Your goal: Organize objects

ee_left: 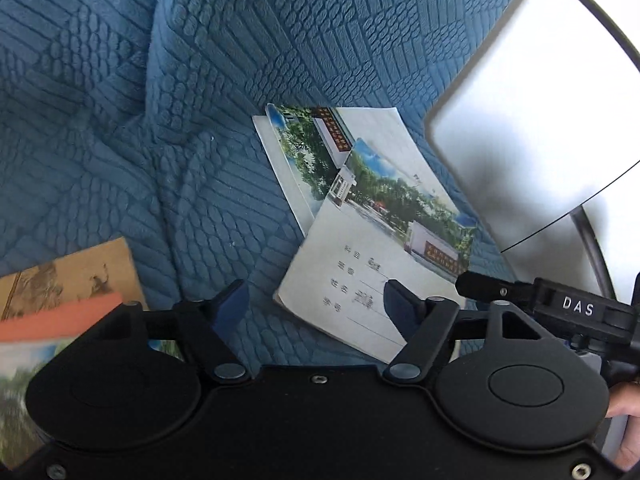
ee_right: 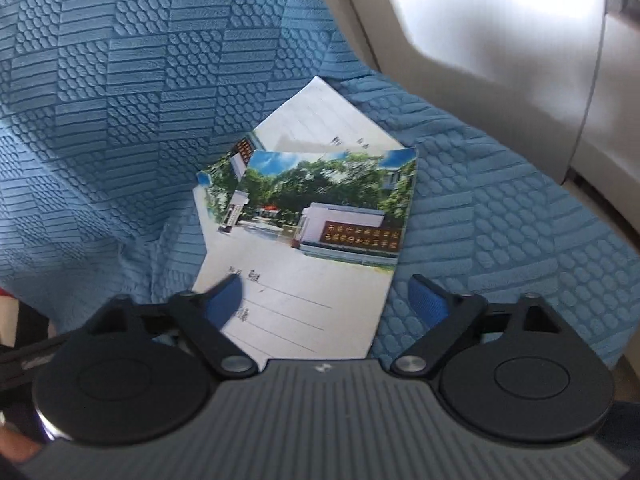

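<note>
My left gripper (ee_left: 314, 308): jaws stood apart and released, nothing pinched; the right finger (ee_left: 400, 308) lay over the near corner of the top notebook, the left finger over bare cloth.
My right gripper (ee_right: 326, 304): likewise unclenched, its blue pads (ee_right: 430, 304) straddling the top notebook's near edge without pressing it.
Top notebook (ee_right: 320, 264): lay flat just ahead at 12 o'clock, skewed across the lower notebook (ee_right: 320, 120), corners fanned apart.
Other books (ee_left: 68, 280): a tan cover and an orange-edged one at 9 o'clock of the left gripper, well apart from the pair.
Open room: bare cloth at 10 to 12 o'clock; a pale panel (ee_right: 500, 20) crowded 2 o'clock.
Writing: "DAS" on the black gripper part (ee_left: 578, 306) at 3 o'clock; the covers' printed lines and handwriting were too blurred to read.
Surface: blue quilted cover (ee_left: 160, 80), embossed in blocks, creased at the far fold.
</note>
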Demonstrator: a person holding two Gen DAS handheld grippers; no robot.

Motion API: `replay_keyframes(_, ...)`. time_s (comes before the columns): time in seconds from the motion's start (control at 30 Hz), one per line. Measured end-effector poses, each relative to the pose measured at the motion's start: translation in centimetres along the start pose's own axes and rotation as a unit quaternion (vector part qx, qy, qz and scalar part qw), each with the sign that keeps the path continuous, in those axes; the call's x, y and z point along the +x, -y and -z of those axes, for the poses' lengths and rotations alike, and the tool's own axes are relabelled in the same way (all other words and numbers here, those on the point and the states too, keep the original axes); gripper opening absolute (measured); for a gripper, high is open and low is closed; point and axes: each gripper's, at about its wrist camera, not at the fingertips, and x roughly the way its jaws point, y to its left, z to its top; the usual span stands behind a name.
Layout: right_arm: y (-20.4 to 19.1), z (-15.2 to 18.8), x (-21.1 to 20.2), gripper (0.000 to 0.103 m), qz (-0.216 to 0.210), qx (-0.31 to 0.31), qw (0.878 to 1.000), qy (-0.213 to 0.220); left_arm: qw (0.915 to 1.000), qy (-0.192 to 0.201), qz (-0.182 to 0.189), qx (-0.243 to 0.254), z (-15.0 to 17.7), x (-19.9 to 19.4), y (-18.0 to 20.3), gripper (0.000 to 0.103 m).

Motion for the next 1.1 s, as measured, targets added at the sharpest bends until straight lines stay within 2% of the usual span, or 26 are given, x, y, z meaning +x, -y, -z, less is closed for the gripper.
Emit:
replay_keyframes(0.07, 0.1, 0.1, 0.4, 0.064, -0.003, 0.008, 1.0, -0.006, 1.0, -0.004, 0.001, 0.007, -0.3, 0.7, -0.1, 0.064)
replay_keyframes(0.13, 0.3, 0.1, 0.8, 0.053, 0.001, 0.013, 1.0, -0.013, 0.9999, -0.008, 0.004, 0.009, -0.6, 1.2, -0.3, 0.058)
replay_keyframes(0.27, 0.5, 0.2, 1.3, 0.052, -0.002, 0.023, 0.999, -0.022, 0.9994, -0.027, 0.012, -0.017, -1.0, 2.4, -1.1, 0.042)
replay_keyframes(0.4, 0.6, 0.2, 1.7, 0.052, -0.003, 0.029, 0.999, -0.026, 0.9989, -0.033, 0.02, -0.026, -1.4, 2.9, -1.4, 0.035)
replay_keyframes(0.6, 0.8, 0.3, 1.7, 0.052, -0.008, 0.041, 0.999, -0.024, 0.9966, -0.046, 0.038, -0.057, -1.8, 3.0, -2.3, 0.03)
replay_keyframes(0.7, 0.9, 0.4, 1.7, 0.052, -0.01, 0.048, 0.999, -0.021, 0.991, -0.051, 0.074, -0.099, -2.1, 2.5, -3.5, 0.027)
replay_keyframes(0.8, 1.1, 0.4, 1.5, 0.051, -0.015, 0.059, 0.998, -0.018, 0.9781, -0.068, 0.143, -0.136, -2.4, 2.3, -4.5, 0.022)
replay_keyframes(0.87, 1.4, 0.4, 1.5, 0.051, -0.019, 0.067, 0.997, -0.017, 0.971, -0.082, 0.17, -0.147, -2.4, 2.5, -4.7, 0.021)
replay_keyframes(1.0, 1.7, 0.4, 1.5, 0.05, -0.024, 0.08, 0.996, -0.016, 0.9784, -0.078, 0.135, -0.135, -2.2, 2.6, -4.1, 0.019)
replay_keyframes(1.1, 2.0, 0.4, 1.4, 0.05, -0.03, 0.092, 0.995, -0.017, 0.9796, -0.07, 0.12, -0.145, -1.8, 2.9, -4.1, 0.008)
